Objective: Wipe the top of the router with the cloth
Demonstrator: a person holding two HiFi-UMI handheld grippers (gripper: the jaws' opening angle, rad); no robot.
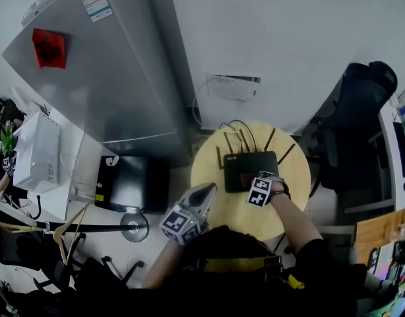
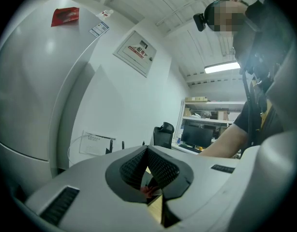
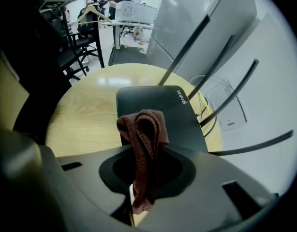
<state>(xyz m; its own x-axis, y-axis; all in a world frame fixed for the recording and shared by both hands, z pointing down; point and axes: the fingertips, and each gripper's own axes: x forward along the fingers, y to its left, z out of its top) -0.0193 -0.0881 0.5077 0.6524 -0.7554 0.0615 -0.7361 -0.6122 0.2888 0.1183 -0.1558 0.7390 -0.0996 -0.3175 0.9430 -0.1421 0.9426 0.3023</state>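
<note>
Cloth (image 3: 143, 129) extends lengthwise from right gripper (image 3: 141, 153) toward router (image 3: 163, 105)

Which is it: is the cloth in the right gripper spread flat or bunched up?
Bunched up. The cloth hangs in doubled folds, pinched in the shut right gripper, over the router.

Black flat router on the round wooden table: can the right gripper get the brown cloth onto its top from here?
Probably yes. The right gripper, shut on the brown cloth, hangs over the black router's near edge; its top looks bare, and the antennas stand at the far edge and sides.
</note>
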